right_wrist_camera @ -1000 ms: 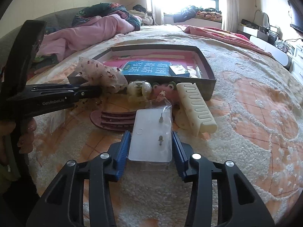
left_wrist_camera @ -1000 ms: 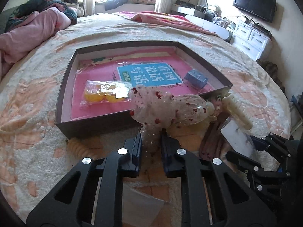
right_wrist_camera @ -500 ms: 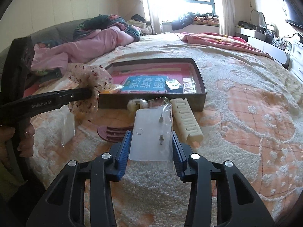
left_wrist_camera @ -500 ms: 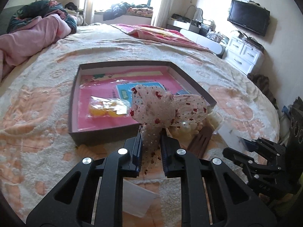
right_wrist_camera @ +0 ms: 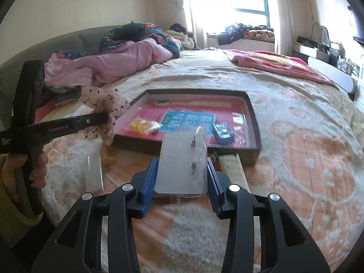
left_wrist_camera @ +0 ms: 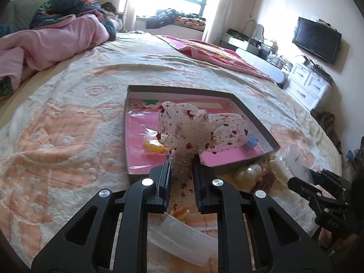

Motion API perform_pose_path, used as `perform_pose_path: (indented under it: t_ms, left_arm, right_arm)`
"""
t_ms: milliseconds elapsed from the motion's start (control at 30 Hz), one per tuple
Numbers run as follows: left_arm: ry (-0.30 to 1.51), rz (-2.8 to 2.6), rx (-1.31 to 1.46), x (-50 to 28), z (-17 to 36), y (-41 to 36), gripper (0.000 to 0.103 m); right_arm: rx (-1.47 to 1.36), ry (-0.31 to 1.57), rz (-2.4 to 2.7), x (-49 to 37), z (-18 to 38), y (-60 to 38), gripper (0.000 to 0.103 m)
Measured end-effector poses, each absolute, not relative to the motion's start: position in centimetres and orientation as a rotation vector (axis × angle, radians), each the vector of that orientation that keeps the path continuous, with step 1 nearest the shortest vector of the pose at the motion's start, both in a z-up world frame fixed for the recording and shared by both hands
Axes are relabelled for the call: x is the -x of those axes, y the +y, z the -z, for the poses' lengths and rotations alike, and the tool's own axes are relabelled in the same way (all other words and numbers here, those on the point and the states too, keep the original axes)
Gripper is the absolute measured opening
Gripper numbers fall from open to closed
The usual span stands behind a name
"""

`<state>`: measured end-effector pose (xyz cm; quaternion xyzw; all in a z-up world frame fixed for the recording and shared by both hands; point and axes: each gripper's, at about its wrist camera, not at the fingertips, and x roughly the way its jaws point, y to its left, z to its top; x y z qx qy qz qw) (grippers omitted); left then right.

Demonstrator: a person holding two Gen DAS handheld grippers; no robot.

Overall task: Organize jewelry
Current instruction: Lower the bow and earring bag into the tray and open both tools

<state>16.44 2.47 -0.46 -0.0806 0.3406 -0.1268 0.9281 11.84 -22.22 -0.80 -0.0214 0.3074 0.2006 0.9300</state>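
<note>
Spotted bow [left_wrist_camera: 182,129] rises from the left claw [left_wrist_camera: 181,177], pinched nearly shut on its tail above the tray [left_wrist_camera: 254,113]; right claw [right_wrist_camera: 182,177], part open, clamps the earring card [right_wrist_camera: 182,161].

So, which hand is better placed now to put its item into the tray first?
Probably the left. The left gripper holds the spotted bow right at the tray edge. The right gripper holds the earring card short of the front wall.
</note>
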Motion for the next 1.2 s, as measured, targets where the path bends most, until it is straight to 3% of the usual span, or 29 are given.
perform_pose_path:
  t_ms: [600,1200]
  left_arm:
    - [0.690,0.203,0.220,-20.1,-0.9,4.9,0.010]
    - [0.785,0.295,0.135,-24.6,1.5,-0.3,0.011]
  right_arm:
    - [0.057,0.611,-0.395,-17.4,-1.2,-22.1,0.039]
    - [0.031,0.684,-0.362,-24.0,-0.3,-24.0,0.039]
